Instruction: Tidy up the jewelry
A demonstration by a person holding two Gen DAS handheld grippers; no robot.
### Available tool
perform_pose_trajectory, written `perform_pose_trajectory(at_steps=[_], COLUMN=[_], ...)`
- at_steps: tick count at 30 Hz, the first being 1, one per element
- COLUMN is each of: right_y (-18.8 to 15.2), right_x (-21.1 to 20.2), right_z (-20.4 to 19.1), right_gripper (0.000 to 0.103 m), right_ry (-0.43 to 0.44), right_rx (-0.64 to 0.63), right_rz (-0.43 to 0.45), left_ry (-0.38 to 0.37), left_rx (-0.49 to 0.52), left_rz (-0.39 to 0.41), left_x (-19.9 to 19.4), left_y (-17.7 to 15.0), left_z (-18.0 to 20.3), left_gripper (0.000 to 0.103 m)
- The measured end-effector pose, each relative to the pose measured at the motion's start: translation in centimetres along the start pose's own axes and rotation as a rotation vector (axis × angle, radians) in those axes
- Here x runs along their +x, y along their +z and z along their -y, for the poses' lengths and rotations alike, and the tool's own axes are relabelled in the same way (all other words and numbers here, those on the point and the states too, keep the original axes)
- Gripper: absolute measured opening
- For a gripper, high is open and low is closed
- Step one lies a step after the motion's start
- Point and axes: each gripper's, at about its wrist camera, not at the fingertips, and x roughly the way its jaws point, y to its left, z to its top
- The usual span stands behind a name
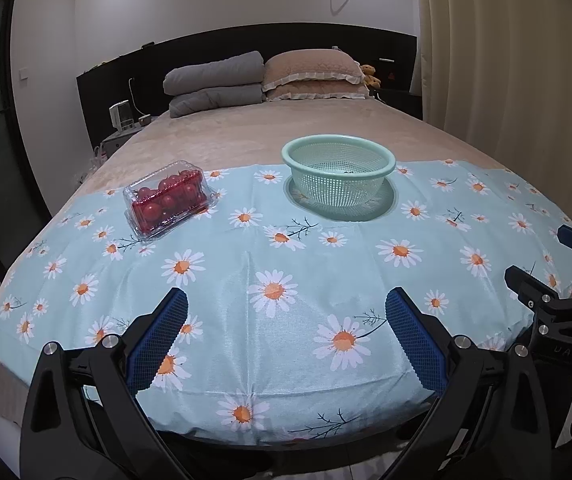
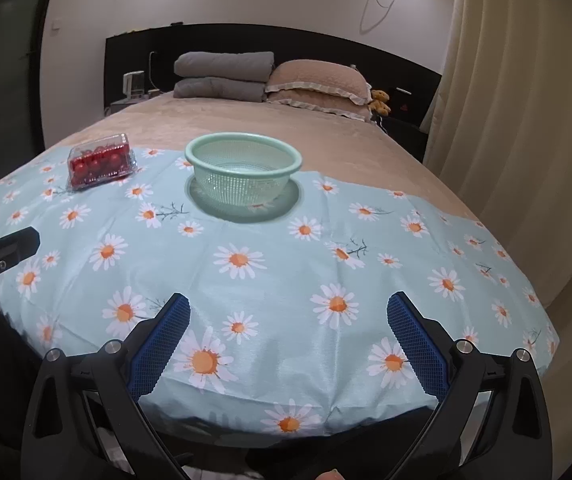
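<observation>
A clear plastic box of red cherry tomatoes lies closed on the daisy-print cloth, at the far left; it also shows in the right wrist view. A mint green colander stands on the cloth further right, also in the right wrist view. My left gripper is open and empty above the cloth's near edge. My right gripper is open and empty too, to the right of the left one. No jewelry shows in either view.
The cloth covers the foot of a beige bed. Grey folded quilts and pink pillows lie at the headboard. A curtain hangs at the right. A nightstand with a small appliance stands at the left.
</observation>
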Motion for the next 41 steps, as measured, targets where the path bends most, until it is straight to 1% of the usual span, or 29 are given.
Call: perform_pose_trajectory(at_steps=[17, 22, 32, 36, 41], right_y=[-0.12, -0.21, -0.51, -0.53, -0.61], right_x=[-0.15, 0.08, 0.18, 0.2, 0.2], right_z=[-0.13, -0.22, -0.38, -0.43, -0.53], right_gripper=[0.095, 0.095, 0.095, 0.095, 0.095], right_ry=[0.002, 0.018, 0.022, 0.025, 0.025], right_rx=[-0.005, -0.007, -0.015, -0.016, -0.02], right_rz=[-0.012, -0.03, -0.038, -0.039, -0.041], left_ry=[-0.022, -0.022, -0.027, -0.008, -0.021], left_rx=[0.006, 0.002, 0.004, 0.006, 0.014], left_rz=[-0.012, -0.023, -0.031, -0.032, -0.03], left_x=[-0.19, -0.12, -0.01, 0.05, 0.08], left_y=[-0.36, -0.44, -0.52, -0.55, -0.63], left_z=[0.16, 0.1, 0.3, 0.34, 0.49], left_gripper=[0.097, 0.097, 0.097, 0.097, 0.097])
